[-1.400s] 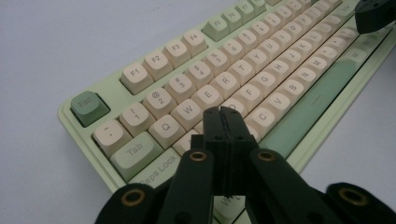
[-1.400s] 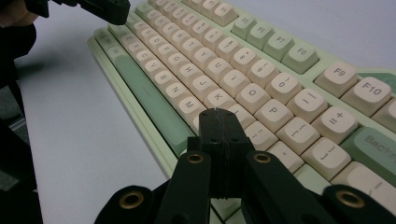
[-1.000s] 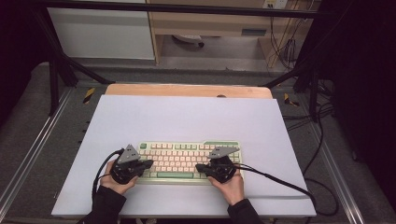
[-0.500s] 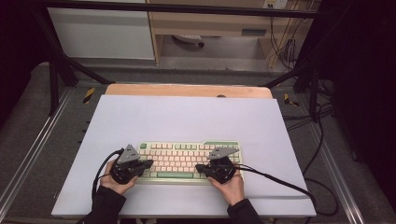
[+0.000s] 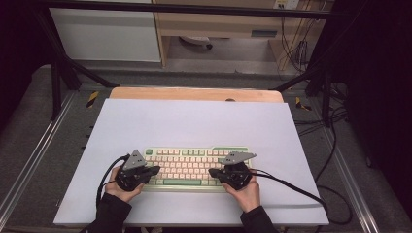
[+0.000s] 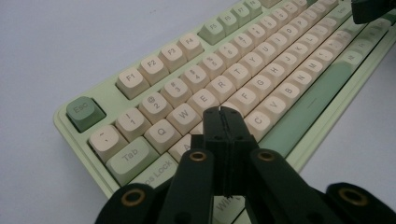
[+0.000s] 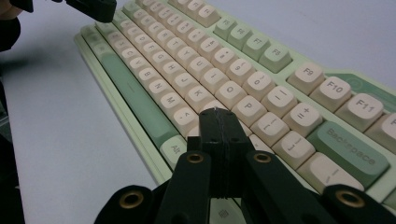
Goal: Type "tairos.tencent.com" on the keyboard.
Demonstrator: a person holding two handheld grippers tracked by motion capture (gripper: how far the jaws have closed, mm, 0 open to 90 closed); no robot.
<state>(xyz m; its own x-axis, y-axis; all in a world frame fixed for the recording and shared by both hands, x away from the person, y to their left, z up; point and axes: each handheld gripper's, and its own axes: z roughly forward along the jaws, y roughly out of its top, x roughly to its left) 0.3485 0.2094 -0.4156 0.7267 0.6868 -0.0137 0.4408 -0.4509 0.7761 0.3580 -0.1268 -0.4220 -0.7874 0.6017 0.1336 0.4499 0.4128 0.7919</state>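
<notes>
Hovering over keyboard (image 5: 194,165) ends on white mat (image 5: 194,121): left gripper (image 6: 223,112), right gripper (image 7: 218,113), fingers pressed together.

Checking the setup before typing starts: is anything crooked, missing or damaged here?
Nothing stands out. The pale green keyboard with cream keys lies square on the white table mat, no gaps among visible keys. The left gripper and right gripper are shut above it.

We see soft, even light on the pale table (image 5: 194,121) from above, with no glare. The room around it is very dark. Small, faint shadows lie under the keyboard (image 6: 224,79). Near keys look sharp; far keys and the black jaws close up look blurry.
</notes>
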